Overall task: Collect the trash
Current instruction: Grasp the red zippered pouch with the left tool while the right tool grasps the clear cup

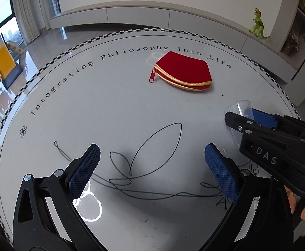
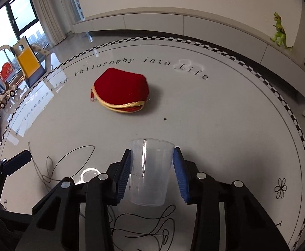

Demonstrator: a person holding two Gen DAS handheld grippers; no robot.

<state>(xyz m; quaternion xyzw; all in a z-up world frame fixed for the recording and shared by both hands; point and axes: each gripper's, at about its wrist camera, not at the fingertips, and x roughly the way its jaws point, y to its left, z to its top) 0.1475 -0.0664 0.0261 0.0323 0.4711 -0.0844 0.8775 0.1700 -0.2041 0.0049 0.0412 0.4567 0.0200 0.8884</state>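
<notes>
A long black thread [image 1: 181, 129] lies in loose loops on the round white table [image 1: 102, 108]. My left gripper [image 1: 152, 152] hovers just above the tangle, open, with nothing between its blue pads. To its right, my right gripper [image 1: 242, 115] holds a clear plastic cup [image 1: 239, 105]. In the right wrist view the cup [image 2: 150, 177] stands upright between the blue pads [image 2: 179, 171] of my right gripper [image 2: 152, 152], which press on both its sides. More thread [image 2: 144, 235] curls on the table under the cup. One left finger [image 2: 18, 159] shows at the left edge.
A red zip pouch with gold trim [image 1: 183, 69] lies farther back on the table. A small dark speck [image 2: 165, 119] sits right of it. Beyond the table's chequered rim [image 1: 54, 58] are a low white cabinet, a green toy dinosaur [image 1: 258, 24] and a toy slide [image 1: 3, 62].
</notes>
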